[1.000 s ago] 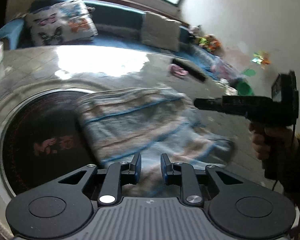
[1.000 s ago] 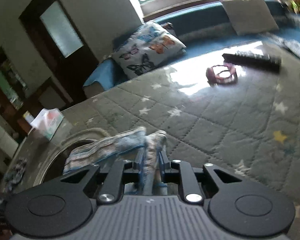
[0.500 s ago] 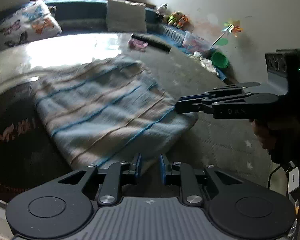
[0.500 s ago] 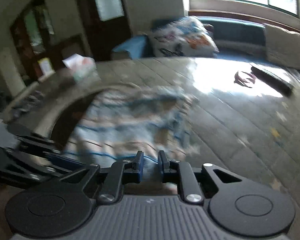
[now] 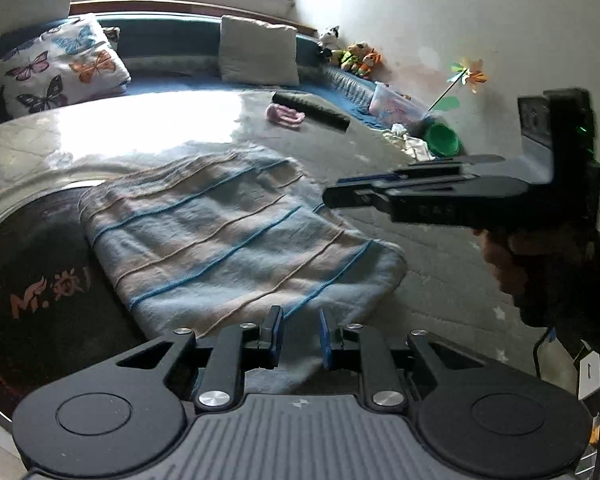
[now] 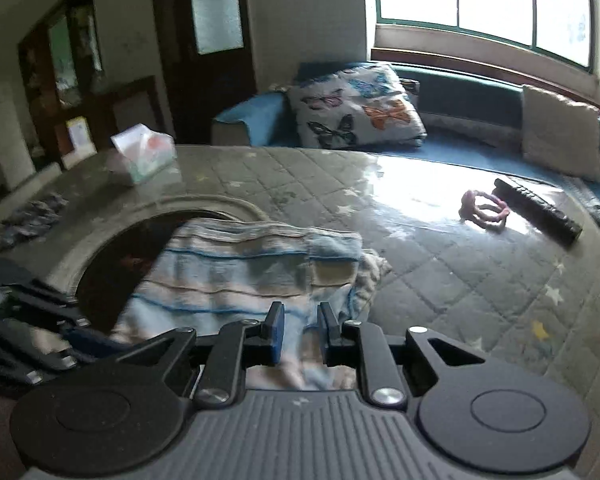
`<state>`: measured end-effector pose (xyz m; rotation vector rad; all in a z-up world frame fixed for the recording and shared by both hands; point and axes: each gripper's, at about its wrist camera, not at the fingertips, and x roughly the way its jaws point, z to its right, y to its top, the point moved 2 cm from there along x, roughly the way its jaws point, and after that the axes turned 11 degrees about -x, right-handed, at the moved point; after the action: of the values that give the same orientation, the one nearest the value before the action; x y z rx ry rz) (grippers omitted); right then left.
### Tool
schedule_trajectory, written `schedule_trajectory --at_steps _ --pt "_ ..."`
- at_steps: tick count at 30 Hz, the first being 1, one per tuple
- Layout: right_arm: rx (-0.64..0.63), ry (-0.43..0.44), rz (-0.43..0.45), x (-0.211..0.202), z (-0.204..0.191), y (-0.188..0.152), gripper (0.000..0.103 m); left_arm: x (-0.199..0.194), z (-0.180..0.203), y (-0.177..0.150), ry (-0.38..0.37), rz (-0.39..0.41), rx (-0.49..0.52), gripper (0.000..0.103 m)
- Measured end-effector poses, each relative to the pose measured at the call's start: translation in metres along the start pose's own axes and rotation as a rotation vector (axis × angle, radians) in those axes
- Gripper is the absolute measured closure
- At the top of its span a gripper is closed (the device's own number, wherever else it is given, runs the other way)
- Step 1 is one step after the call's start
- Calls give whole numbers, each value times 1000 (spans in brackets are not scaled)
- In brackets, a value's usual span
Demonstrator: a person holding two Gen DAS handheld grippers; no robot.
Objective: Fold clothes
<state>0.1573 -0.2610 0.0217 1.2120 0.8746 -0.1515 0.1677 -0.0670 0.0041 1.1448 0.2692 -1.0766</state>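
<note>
Striped cloth lies folded; both grippers parted above it

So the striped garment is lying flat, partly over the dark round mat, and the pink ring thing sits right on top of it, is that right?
Not quite. The pink ring lies on the quilted surface well apart from the striped garment, beside the dark bar, as the right wrist view shows. The garment does lie flat, partly over the dark round mat.

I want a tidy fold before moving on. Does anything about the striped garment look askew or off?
Yes. The striped garment lies half over the dark round inset, not squarely on the quilted mat. In the right wrist view its far corner sticks out crumpled past the folded edge.
</note>
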Motion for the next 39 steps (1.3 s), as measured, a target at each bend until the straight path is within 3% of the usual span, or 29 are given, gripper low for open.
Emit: schedule_trajectory --at_steps 5,7,8,11,16,20,25,31,39 --pt "31 -38 -20 23 7 2 86 8 -6 -4 5 -21 6 83" --pt "27 -37 -16 25 7 2 92 10 -8 -6 5 -30 1 83" --pt "25 -37 -13 27 7 2 100 11 -9 -7 4 -34 -2 83" --pt "14 -55 22 24 9 4 101 12 -11 -9 2 -42 -5 83" --pt "48 -70 -27 38 21 -3 101 12 -12 -10 -1 -47 -11 83" --pt "78 -73 -13 29 28 -5 100 4 -9 -6 3 -37 1 82" --pt "34 24 38 8 11 4 97 1 -14 8 24 1 -16 81" --pt "58 63 -48 34 11 -4 97 6 -40 26 84 7 -107 81" --pt "111 101 1 51 18 28 93 23 -70 72 132 71 -163 83"
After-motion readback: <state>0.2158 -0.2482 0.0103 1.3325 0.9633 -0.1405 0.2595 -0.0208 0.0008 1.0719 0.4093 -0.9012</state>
